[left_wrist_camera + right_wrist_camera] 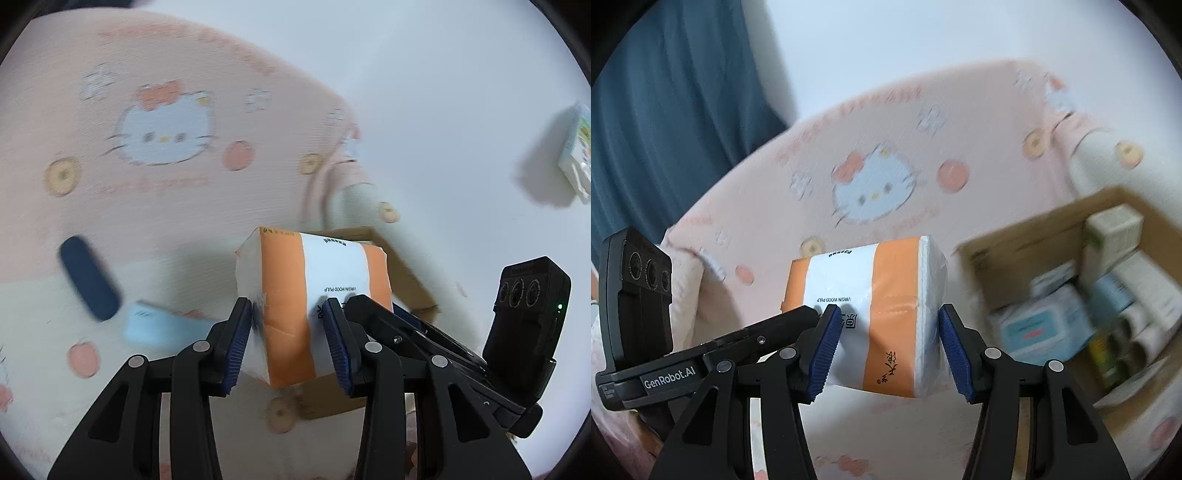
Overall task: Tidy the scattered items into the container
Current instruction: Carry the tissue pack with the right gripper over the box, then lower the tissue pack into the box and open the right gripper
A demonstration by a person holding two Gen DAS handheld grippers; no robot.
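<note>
An orange-and-white tissue pack is held in the air between both grippers; it also shows in the right wrist view. My left gripper is shut on one end of it. My right gripper grips its other end, pads against its sides. The cardboard box lies to the right in the right wrist view and holds several packs and tubes; in the left wrist view its edge shows behind the pack.
A pink Hello Kitty blanket covers the bed. A dark blue oblong case and a light blue item lie on it at left. A small white pack sits at far right. A blue curtain hangs behind.
</note>
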